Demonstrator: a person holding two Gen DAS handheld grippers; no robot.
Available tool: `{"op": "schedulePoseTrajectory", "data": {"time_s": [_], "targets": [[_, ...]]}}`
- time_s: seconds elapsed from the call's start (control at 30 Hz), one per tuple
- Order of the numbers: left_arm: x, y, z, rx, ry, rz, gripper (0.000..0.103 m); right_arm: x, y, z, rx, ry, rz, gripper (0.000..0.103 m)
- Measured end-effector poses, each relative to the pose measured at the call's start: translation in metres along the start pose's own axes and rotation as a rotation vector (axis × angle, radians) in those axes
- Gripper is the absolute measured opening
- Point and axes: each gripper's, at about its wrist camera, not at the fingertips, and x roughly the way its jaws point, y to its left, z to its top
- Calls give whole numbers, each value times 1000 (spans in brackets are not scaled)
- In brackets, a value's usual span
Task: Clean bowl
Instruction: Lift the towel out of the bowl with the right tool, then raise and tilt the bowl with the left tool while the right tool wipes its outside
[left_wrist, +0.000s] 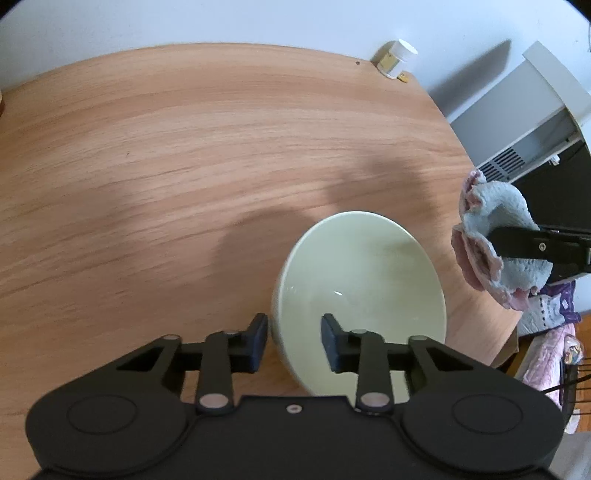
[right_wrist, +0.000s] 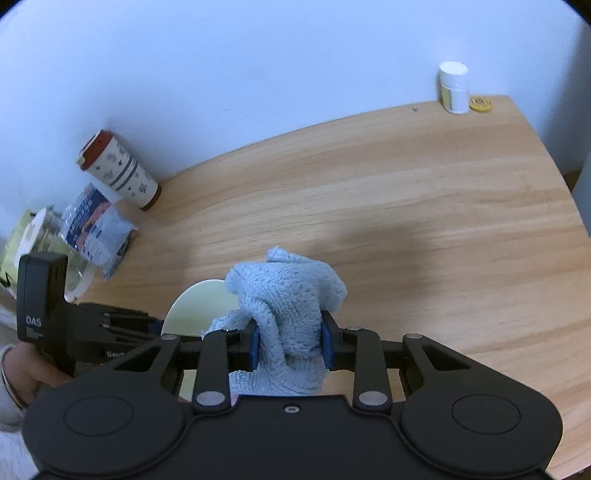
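- The wooden table (left_wrist: 184, 166) fills most of both views, with a pale wall (right_wrist: 258, 55) behind its far edge.
- In the left wrist view the left gripper (left_wrist: 294, 341) sits at 6 o'clock. Its two fingers straddle the near rim of the bowl, one outside the wall and one inside. A gap shows on each side of the rim, so the pads do not look pressed onto it. I cannot tell for certain whether the inner pad touches.
- The bowl (left_wrist: 365, 280), pale green, rests on the table near its right edge, at about 5 o'clock from the centre of that view. It looks tilted toward the gripper. In the right wrist view only a slice of it shows, at 8 o'clock from the cloth.
- The right gripper (right_wrist: 290, 345) is clamped on the cloth (right_wrist: 291, 306), a blue fluffy bundle bunched between its pads. In the left wrist view the cloth shows a pink underside and hangs at 3 o'clock, beside the bowl and apart from it.
- A paper cup (right_wrist: 120, 173) stands against the wall at 10 o'clock in the right wrist view, with a plastic packet (right_wrist: 96, 229) just below it.
- A white jar (right_wrist: 453, 88) stands at the far corner, at 1 o'clock, with a yellow disc (right_wrist: 479, 103) touching or just beside it.
- A hand (right_wrist: 26, 369) shows at 8 o'clock.
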Motion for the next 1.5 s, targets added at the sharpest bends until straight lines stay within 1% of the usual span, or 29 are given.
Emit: {"op": "schedulePoseTrajectory", "data": {"time_s": [0.13, 0.23, 0.37, 0.4, 0.43, 0.53, 0.63, 0.77, 0.83, 0.97, 1.1, 1.13, 1.23, 1.3, 1.43, 1.5], "targets": [[-1, -4, 0, -34, -13, 41, 25, 4, -17, 0, 14, 6, 13, 35], [1, -9, 0, -59, -30, 73, 25, 5, -29, 2, 14, 17, 50, 36], [2, -15, 2, -90, -49, 120, 20, 0, -42, 2, -12, 54, 78, 36], [3, -16, 3, -94, -51, 131, 13, 1, -45, 3, -12, 63, 87, 37], [3, -16, 2, -96, -51, 140, 12, 3, -48, 4, -12, 73, 97, 37], [3, -17, -1, -128, -64, 134, 11, 6, -53, 7, -35, 95, 120, 37], [3, -22, -4, -142, -90, 161, 11, 12, -58, 11, -57, 107, 134, 37], [-5, -39, -5, -96, -145, 193, 7, 21, -57, 20, -78, 115, 161, 37], [-9, -50, -5, -63, -177, 222, 8, 19, -55, 22, -98, 115, 177, 37], [-16, -71, -7, 32, -224, 266, 10, 22, -50, 32, -118, 116, 194, 36], [-18, -93, -12, 147, -259, 316, 11, 29, -33, 52, -156, 119, 233, 36], [-18, -96, -13, 161, -265, 323, 12, 31, -27, 57, -167, 125, 246, 36], [-21, -102, -16, 192, -280, 316, 13, 44, -8, 73, -206, 157, 292, 36], [-26, -105, -17, 194, -299, 304, 13, 59, 5, 81, -245, 201, 307, 36], [-34, -108, -16, 195, -317, 311, 13, 80, 17, 82, -284, 280, 315, 36], [-36, -110, -17, 199, -322, 322, 15, 88, 13, 82, -265, 313, 326, 36]]}}
